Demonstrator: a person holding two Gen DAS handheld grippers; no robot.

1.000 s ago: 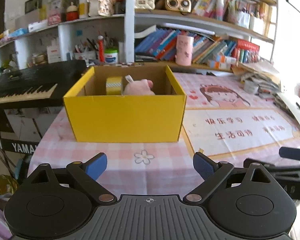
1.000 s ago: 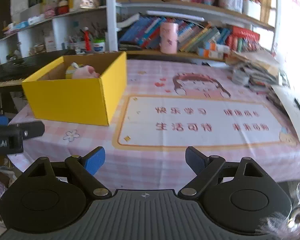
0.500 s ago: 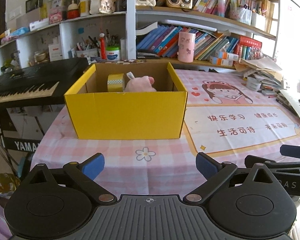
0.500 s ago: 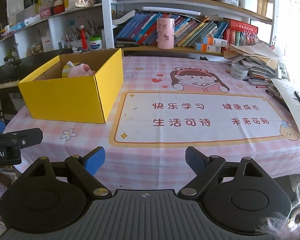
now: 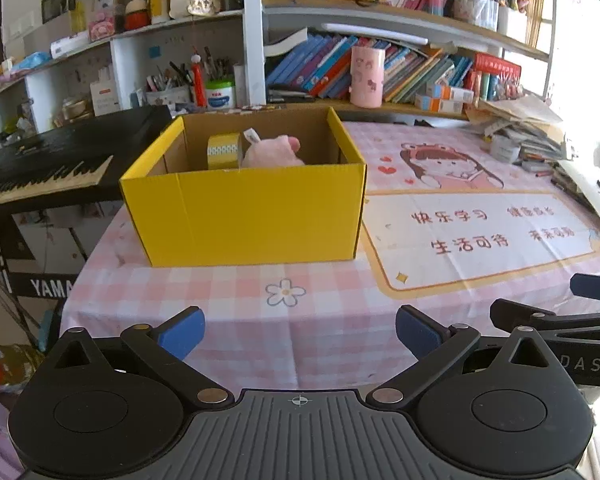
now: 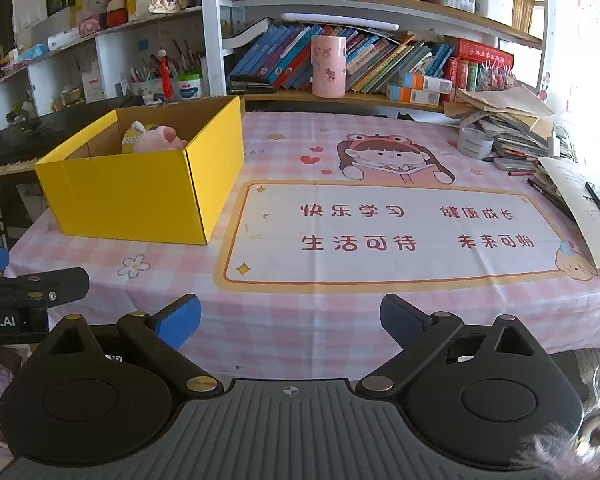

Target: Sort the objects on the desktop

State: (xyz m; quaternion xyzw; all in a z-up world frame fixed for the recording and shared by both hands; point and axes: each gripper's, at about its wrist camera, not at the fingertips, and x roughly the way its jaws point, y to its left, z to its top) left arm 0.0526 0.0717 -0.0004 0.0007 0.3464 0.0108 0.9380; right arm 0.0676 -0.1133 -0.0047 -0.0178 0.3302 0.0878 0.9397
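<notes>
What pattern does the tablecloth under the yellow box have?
Pink and white checks on the tablecloth, with small flowers; clearest in the left wrist view.

bright daylight from the right – blown-out glare there, sharp centre, fisheye-bent edges

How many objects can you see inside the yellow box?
2. A yellow tape roll stands toward the back left of the yellow box; a pink plush toy sits right beside it. The near wall may hide others lower down.
</notes>
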